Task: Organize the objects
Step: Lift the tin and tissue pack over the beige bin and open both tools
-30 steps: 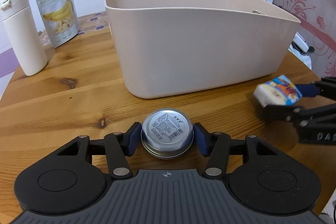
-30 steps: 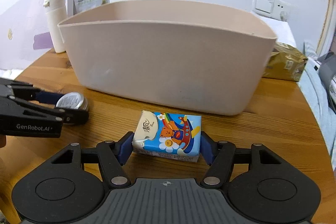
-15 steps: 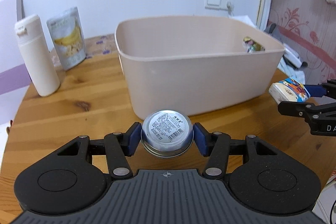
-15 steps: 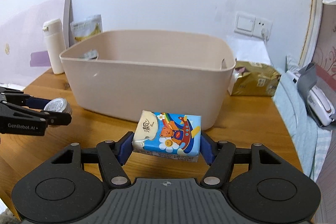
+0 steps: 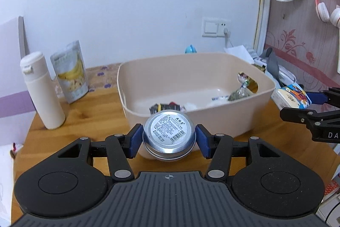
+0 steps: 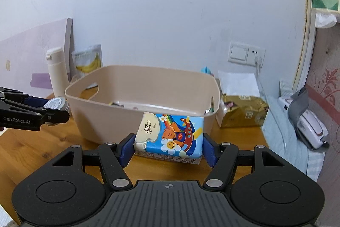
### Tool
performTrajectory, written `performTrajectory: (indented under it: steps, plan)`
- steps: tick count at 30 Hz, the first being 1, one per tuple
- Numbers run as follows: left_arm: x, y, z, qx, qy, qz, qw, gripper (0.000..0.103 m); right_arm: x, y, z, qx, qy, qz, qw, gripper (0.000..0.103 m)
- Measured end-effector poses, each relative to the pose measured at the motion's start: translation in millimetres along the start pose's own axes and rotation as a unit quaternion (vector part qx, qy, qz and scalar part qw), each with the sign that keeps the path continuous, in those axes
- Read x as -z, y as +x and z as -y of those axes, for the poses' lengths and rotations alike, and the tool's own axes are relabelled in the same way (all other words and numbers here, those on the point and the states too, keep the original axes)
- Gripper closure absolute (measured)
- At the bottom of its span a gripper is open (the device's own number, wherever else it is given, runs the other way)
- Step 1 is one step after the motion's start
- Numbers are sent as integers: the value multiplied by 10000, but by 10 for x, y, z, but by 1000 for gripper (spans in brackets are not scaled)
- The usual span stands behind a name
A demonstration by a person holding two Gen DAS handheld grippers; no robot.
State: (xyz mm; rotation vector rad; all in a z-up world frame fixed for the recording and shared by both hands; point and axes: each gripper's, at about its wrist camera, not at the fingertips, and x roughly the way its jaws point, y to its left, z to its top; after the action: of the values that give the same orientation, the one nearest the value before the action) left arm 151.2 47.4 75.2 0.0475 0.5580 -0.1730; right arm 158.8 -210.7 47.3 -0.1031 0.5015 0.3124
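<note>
Both tongs are clamped on a load and held clear of the wooden table (image 5: 70, 120). Between the blue pads (image 5: 136, 139) of the left gripper (image 5: 169, 140) sits a round silver tin (image 5: 169, 135), label and barcode facing up, pinched at its sides. Straight ahead of this gripper, just beyond the tin, stands the beige tub (image 5: 191, 118), its near wall partly hidden behind the tin; inside it lie a few wrapped packets (image 5: 240, 90) along the bottom and the right-hand wall. Ahead and to the left stand a white bottle (image 5: 41, 90) and, just beside it, a banana snack pouch (image 5: 70, 71).

Off to the right of the left gripper, at about rim height of the tub, the right gripper (image 5: 297, 103) shows from the side with its load.

From its own camera, the right gripper (image 6: 169, 144) grips a tissue pack (image 6: 170, 135) printed with a bear and a rainbow, the pads pressing on its two short ends. The tub (image 6: 106, 120) lies directly ahead, its near rim crossing in front of the pack's top edge. To the right of the tub rests a gold packet (image 6: 244, 112). Far left, the left gripper (image 6: 51, 112) reaches in sideways with the tin (image 6: 57, 103) in its grip.
</note>
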Motion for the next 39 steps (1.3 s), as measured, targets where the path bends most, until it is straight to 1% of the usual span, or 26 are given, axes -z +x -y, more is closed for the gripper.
performTrajectory:
  steps: [9,15,18,27,32,39]
  plan:
    - [-289,-2,5,10,182,324,9993,48,-205,4,40,40,21,264,9996,40]
    - [-475,143,29,27,285,431,9987,48,-361,102,89,86,-12,381,9992,40]
    - [-534,227,42,20,250,435,9987,48,-429,171,109,102,-10,408,9991,40]
    - [-698,600,133,47,391,287,9988,48,-527,376,169,90,75,394,9992,40]
    - [-749,846,208,-4,489,107,9987,48,-559,533,218,89,119,323,9994,40]
    - [-757,1174,243,0,514,-228,9984,48,-592,803,283,5,190,89,9998,40]
